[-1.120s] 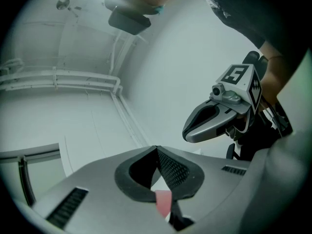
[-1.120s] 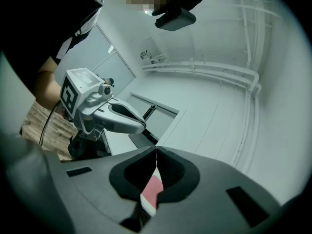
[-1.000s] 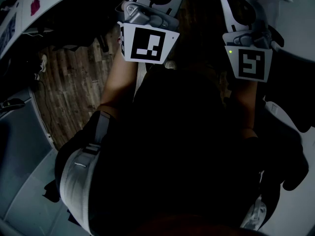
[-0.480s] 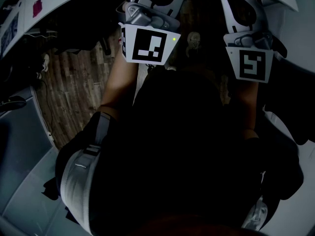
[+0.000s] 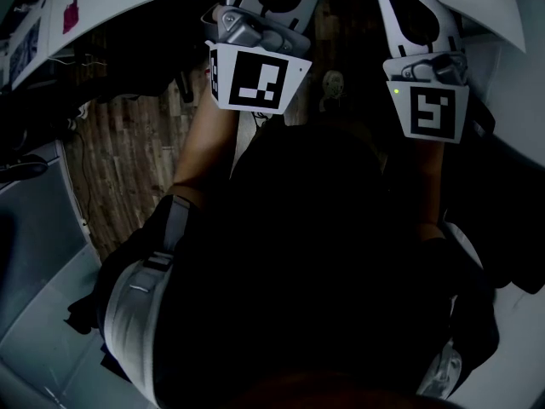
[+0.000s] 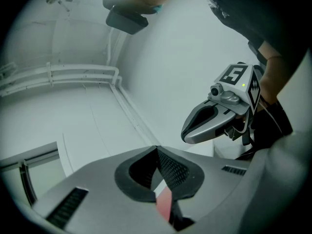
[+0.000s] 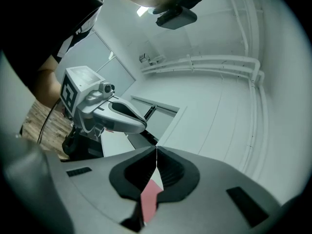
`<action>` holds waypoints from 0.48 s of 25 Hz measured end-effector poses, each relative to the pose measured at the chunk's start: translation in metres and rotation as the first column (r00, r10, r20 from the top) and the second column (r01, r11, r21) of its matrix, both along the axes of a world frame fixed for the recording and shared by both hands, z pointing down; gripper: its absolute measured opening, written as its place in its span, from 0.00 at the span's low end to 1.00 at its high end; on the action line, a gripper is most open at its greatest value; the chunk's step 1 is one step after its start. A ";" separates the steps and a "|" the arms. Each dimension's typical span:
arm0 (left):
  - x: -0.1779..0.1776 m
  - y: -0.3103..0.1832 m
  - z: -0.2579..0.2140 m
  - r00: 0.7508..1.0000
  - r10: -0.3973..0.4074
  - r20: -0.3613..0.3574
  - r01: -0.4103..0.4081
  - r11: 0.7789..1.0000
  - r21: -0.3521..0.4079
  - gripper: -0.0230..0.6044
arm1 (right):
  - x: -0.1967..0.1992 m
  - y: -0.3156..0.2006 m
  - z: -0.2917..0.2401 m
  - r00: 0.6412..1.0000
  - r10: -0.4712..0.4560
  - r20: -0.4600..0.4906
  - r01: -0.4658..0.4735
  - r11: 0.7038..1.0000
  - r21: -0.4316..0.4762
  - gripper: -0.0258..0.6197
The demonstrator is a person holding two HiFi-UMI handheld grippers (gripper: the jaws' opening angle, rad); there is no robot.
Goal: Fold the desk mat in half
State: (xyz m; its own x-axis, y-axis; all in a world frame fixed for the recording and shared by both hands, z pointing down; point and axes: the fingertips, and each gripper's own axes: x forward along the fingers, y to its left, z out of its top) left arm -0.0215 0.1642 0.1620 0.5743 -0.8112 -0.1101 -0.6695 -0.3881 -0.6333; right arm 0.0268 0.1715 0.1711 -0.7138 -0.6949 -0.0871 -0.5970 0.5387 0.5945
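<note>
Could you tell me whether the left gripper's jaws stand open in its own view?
No, the left gripper has its jaw tips meeting, with no gap at the front.

Left gripper [image 6: 157, 150]: jaws closed tip to tip, nothing between them. Up and to the right, the right gripper [image 6: 187, 130] with its marker cube [image 6: 239, 77], a bare forearm [image 6: 275, 65] behind it. Pale wall [image 6: 185, 48] beyond, white pipes [image 6: 63, 74] running across.

Two tongs [image 6: 157, 149] [image 7: 156, 149], one person [image 5: 281, 254]

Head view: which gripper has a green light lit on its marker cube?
The right gripper: a green light glows at its cube's upper left corner. The left gripper cube shows none.
</note>
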 end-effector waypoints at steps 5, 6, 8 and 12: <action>0.011 -0.047 -0.001 0.999 -0.039 0.013 0.039 0.999 0.001 0.06 | 0.010 -0.048 0.006 0.999 -0.039 -0.006 0.039 0.999 -0.023 0.09; 0.015 -0.056 -0.001 0.999 -0.044 0.016 0.044 0.999 -0.001 0.06 | 0.013 -0.057 0.006 0.999 -0.045 -0.006 0.045 0.999 -0.025 0.09; 0.022 -0.072 -0.002 0.998 -0.052 0.025 0.052 0.999 0.000 0.06 | 0.018 -0.075 0.003 0.998 -0.057 0.001 0.057 0.998 -0.022 0.09; 0.032 -0.100 -0.004 0.998 -0.058 0.036 0.058 0.998 0.002 0.06 | 0.027 -0.103 0.003 0.997 -0.071 0.016 0.072 0.997 -0.030 0.09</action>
State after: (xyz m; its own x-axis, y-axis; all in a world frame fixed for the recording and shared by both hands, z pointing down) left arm 0.0110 0.0645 0.1582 0.5297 -0.8433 -0.0911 -0.6678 -0.3485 -0.6577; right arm 0.0541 0.0680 0.1743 -0.7606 -0.6446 -0.0776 -0.5651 0.5984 0.5679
